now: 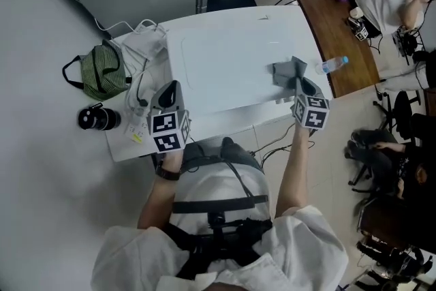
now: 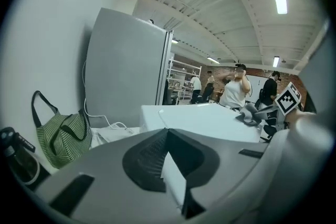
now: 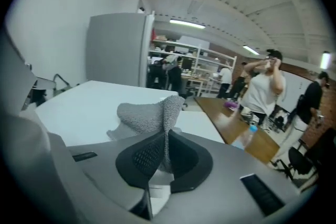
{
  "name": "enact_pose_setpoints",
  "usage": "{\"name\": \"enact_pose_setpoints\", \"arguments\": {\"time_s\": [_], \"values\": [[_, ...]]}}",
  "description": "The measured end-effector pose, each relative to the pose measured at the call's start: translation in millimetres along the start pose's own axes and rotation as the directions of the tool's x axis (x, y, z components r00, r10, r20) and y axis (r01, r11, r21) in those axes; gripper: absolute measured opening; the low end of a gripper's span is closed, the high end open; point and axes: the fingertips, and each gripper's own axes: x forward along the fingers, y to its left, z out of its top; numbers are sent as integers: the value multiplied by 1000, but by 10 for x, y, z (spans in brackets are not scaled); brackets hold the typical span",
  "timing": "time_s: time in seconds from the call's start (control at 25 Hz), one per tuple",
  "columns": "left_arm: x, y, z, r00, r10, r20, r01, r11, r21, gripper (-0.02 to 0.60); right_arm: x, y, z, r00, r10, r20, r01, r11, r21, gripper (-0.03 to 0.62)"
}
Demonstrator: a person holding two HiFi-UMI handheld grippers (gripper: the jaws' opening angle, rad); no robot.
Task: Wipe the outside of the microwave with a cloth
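Holds a fold of the grey cloth (image 3: 149, 113) in the right gripper (image 1: 300, 84), jaws closed tight on the fabric, the rest bunched just ahead of the tips and resting on the white top of the microwave (image 1: 231, 54). Carries nothing in the left gripper (image 1: 170, 93): jaws pressed together, empty, poised at the near left corner of that same top. Lies broad and flat ahead of both grippers, long axis running across from the left one to the right one, front face falling away below the tips and hardly seen. Puts the right gripper nearer the work, since the cloth touches the top panel right at its tips, with most of the bare surface stretching off to that gripper's left, toward the empty one. Calls, on this reading, for a sweep leftward across the top with the cloth pressed flat, then down the side wall below the right gripper.
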Motion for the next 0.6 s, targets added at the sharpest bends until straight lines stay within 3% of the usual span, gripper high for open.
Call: {"name": "enact_pose_setpoints", "arguments": {"time_s": [0.08, 0.12, 0.24, 0.32, 0.44, 0.6], "values": [[-90, -125, 2, 999, 38, 8, -38, 999, 6, 31, -81, -462, -120, 996, -81, 32, 80, 996, 42, 40], [-137, -187, -9, 998, 62, 11, -62, 998, 5, 31, -95, -542, -156, 996, -77, 47, 74, 996, 50, 40], [-247, -465, -111, 991, 133, 12, -132, 991, -3, 31, -114, -226, -164, 992, 91, 89, -90, 996, -7, 40], [-320, -748, -200, 987, 162, 3, -162, 987, 7, 31, -206, 251, -68, 960, 252, 122, -243, 966, -86, 40], [-594, -1121, -373, 976, 218, -15, -217, 976, 30, 31, -480, 1164, 15, 855, 501, 134, -470, 858, -208, 40], [-1019, -1140, -569, 948, 316, -32, -316, 949, 20, 31, -880, 2458, -85, 641, 762, 94, -708, 634, -311, 40]]}}
